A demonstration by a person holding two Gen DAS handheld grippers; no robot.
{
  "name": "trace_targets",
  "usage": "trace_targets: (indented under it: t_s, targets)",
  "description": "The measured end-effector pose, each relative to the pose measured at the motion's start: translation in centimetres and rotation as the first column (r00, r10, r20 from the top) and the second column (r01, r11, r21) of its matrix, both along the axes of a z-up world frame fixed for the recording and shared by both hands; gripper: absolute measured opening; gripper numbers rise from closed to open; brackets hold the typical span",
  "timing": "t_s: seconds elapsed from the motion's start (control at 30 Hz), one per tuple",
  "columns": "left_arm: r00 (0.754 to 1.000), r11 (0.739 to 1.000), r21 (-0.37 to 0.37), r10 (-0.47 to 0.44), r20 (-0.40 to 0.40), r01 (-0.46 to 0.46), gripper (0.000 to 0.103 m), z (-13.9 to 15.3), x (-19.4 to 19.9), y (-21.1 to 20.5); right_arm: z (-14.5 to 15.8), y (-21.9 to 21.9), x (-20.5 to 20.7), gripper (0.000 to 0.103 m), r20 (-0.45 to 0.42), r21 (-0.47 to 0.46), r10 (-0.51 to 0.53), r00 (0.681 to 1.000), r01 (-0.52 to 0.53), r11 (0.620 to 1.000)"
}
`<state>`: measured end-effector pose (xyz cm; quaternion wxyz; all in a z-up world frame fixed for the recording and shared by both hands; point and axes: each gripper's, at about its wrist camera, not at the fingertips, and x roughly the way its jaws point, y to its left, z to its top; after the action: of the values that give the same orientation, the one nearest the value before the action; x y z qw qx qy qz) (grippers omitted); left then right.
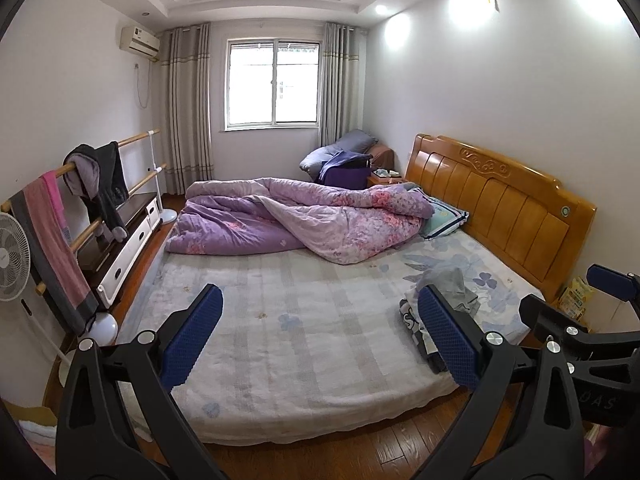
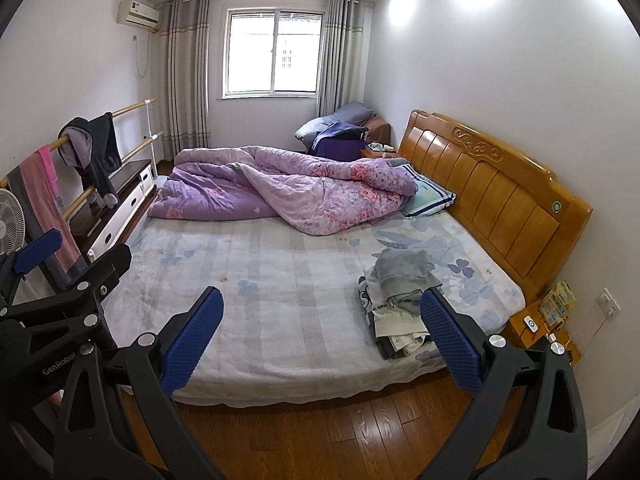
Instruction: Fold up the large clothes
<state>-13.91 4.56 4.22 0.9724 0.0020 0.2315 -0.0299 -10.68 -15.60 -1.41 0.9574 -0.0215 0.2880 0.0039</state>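
Note:
A pile of clothes (image 2: 400,300) lies on the bed (image 2: 280,280) near its right front corner, with a grey garment (image 2: 404,272) on top and white and dark pieces under it. The pile also shows in the left wrist view (image 1: 444,292), partly behind a fingertip. My left gripper (image 1: 320,332) is open and empty, held over the bed's front edge. My right gripper (image 2: 322,336) is open and empty, just left of the pile and above the bed's front edge. Each gripper shows at the edge of the other's view.
A crumpled purple quilt (image 2: 288,188) covers the far half of the bed. A wooden headboard (image 2: 488,188) stands at right, a nightstand (image 2: 544,332) beside it. A rail with hung clothes (image 2: 92,152), a fan (image 1: 12,252) and a low cabinet (image 1: 128,236) line the left. Wooden floor (image 2: 340,432) lies in front.

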Motion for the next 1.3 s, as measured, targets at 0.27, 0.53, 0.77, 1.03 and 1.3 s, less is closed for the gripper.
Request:
trace_targets:
  t_s: [0.27,0.53,0.77,1.03,1.3]
  targets:
    - [1.000,1.000,0.009,-0.003,0.009,0.003,0.098,0.2,1.0,-0.4,0.1,-0.9,0.5,0.095,0.007,-0.001,-0.006,1.000,0.006,1.000]
    - [1.000,1.000,0.015,-0.007,0.013,0.006,0.098,0.4,1.7,-0.8,0.1,-0.9,0.5,0.095,0.007,-0.001,-0.006,1.000,0.006,1.000]
    - [1.000,1.000,0.018,-0.009,0.016,0.009,0.098,0.3,2.3,-1.0,0.2,-1.2,1.1,0.095,0.007,-0.004,-0.005,1.000,0.005,1.000]
    - [1.000,1.000,0.025,-0.005,0.021,0.004,0.098,0.3,2.4,-1.2,0.1,-1.3,1.6,0.095,0.003,-0.005,-0.006,1.000,0.006,1.000]
    - [1.000,1.000,0.025,-0.007,0.017,0.007,0.098,0.3,3.1,-0.8,-0.1,-1.3,1.7,0.095,0.001,-0.007,-0.009,1.000,0.009,1.000]
